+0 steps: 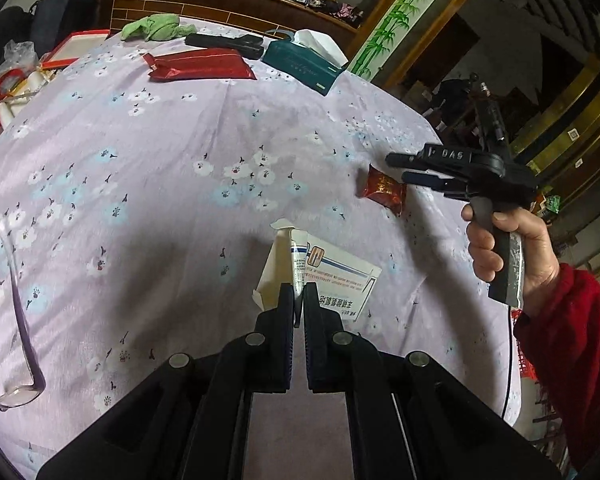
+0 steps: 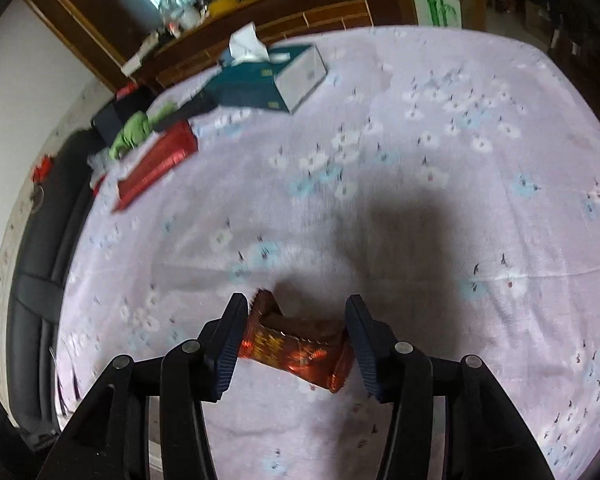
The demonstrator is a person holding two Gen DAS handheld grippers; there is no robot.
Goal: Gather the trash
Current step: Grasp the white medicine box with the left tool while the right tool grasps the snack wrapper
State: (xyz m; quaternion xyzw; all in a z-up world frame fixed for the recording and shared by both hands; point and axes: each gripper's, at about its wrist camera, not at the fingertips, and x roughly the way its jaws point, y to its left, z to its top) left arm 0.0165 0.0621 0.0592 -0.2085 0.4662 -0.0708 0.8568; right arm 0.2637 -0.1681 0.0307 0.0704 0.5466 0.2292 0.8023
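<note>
1. Jaws of the left gripper (image 1: 299,296) are pinched on a white printed carton (image 1: 332,276) above the flowered tablecloth (image 1: 140,200).
2. Right gripper (image 2: 296,308) is spread wide — its fingers flank a red snack wrapper (image 2: 292,344) lying on the cloth, near the carton.
3. Teal tissue box (image 2: 260,80) sits at the far edge.
</note>
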